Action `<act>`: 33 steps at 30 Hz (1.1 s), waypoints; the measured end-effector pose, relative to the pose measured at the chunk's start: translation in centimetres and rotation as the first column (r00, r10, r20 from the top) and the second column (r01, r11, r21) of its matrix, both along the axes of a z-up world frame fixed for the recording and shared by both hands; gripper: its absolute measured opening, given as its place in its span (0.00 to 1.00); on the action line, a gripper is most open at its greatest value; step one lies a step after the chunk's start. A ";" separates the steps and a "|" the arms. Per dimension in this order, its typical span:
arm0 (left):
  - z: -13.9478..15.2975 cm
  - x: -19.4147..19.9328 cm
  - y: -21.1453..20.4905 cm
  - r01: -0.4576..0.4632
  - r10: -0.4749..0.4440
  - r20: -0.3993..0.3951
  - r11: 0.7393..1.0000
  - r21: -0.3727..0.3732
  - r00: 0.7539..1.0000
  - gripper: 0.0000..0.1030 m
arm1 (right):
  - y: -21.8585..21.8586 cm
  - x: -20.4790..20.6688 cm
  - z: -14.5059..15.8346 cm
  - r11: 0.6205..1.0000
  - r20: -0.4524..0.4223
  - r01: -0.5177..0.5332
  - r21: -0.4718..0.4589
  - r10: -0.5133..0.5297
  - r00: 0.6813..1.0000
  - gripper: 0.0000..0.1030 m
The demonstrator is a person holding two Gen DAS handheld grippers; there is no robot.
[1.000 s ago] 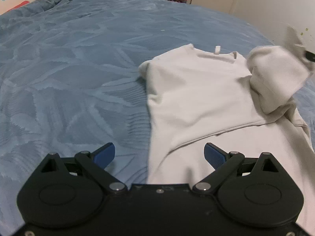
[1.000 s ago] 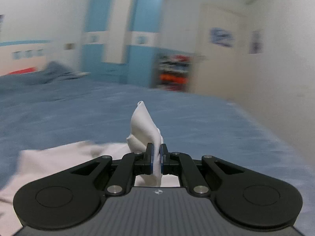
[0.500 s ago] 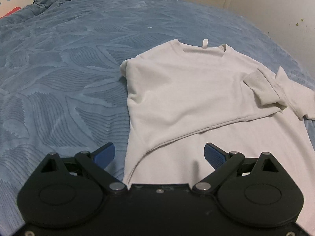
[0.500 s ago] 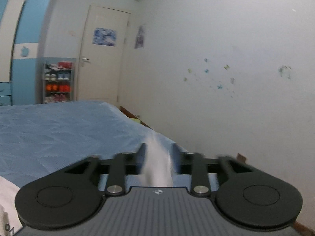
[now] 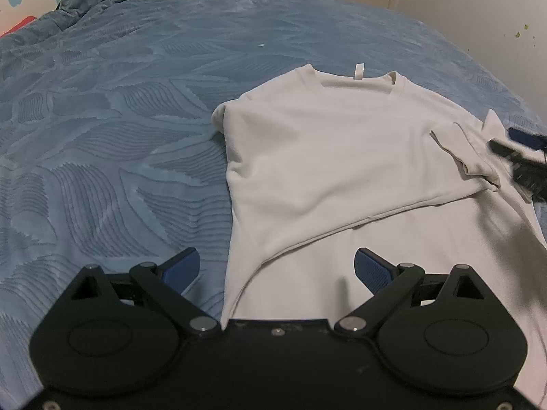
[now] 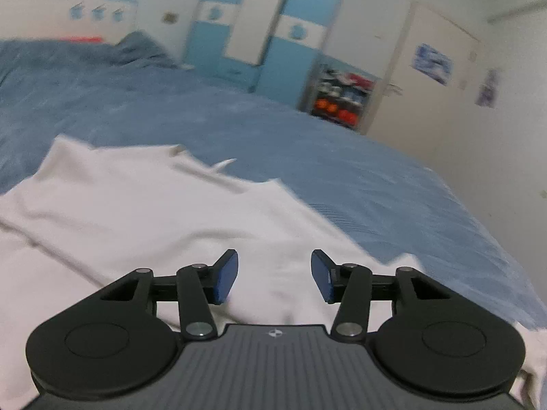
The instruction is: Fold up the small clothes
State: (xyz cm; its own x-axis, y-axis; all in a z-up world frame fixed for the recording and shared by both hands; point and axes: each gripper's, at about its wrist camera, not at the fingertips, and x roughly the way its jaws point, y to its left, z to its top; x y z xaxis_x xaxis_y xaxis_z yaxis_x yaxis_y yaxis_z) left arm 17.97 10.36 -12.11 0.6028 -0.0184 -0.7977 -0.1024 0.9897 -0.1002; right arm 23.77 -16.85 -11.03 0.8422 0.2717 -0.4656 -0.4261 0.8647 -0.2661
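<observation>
While both jaws gape, right gripper (image 6: 274, 275) (empty) hovers over shirt (image 6: 136, 218) — untouched.

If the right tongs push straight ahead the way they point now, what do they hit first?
Most likely the white shirt. The right tongs are open and empty, angled low over the cloth, which fills the gap between them. The blue bedspread lies beyond. The view is blurred, so height above the cloth is unclear.

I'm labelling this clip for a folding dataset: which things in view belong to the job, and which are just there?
Part of the job:
- white T-shirt, spread on the bed, one sleeve folded in
- left tool, open
- right tool, open
- blue bedspread, the work surface

Just there:
- shoe rack
- blue and white wardrobe
- door
- wall posters
</observation>
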 end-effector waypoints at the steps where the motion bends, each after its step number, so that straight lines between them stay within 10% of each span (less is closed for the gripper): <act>1: -0.1 0.0 0.0 -0.004 0.004 -0.001 1.000 -0.002 1.000 0.96 | 0.7 0.2 -0.3 1.000 -0.016 -0.012 -0.011 0.012 1.000 0.56; 5: -0.4 0.1 0.1 -0.006 0.006 -0.009 1.000 -0.009 1.000 0.96 | 1.7 1.4 -1.3 0.999 -0.120 -0.039 -0.018 0.036 0.992 0.54; 10: -0.6 0.2 0.1 -0.005 0.005 -0.017 1.000 -0.008 1.000 0.96 | 0.9 1.0 -2.0 1.000 -0.157 0.018 0.003 -0.018 0.987 0.19; 19: -0.4 0.4 0.0 -0.003 0.003 -0.013 1.000 0.001 1.000 0.96 | -7.3 1.8 0.1 0.905 -0.245 0.330 0.268 -0.267 0.932 0.17; 25: -0.9 0.7 -0.5 0.006 -0.006 -0.031 1.000 0.006 0.999 0.96 | -9.9 3.3 -2.3 0.848 -0.362 0.464 0.257 -0.361 0.860 0.24; 33: -1.5 1.0 -0.8 -0.005 0.007 -0.058 1.000 0.024 0.998 0.96 | -12.0 3.3 -0.9 0.826 -0.318 0.452 0.336 -0.352 0.880 0.61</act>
State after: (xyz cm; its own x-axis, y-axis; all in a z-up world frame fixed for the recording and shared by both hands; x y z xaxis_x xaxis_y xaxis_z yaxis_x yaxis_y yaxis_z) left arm 18.99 9.60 -13.59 0.5552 0.0043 -0.8317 -0.1132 0.9911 -0.0705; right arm 27.08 -28.83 -11.92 0.7966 0.1327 -0.5898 -0.0228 0.9815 0.1900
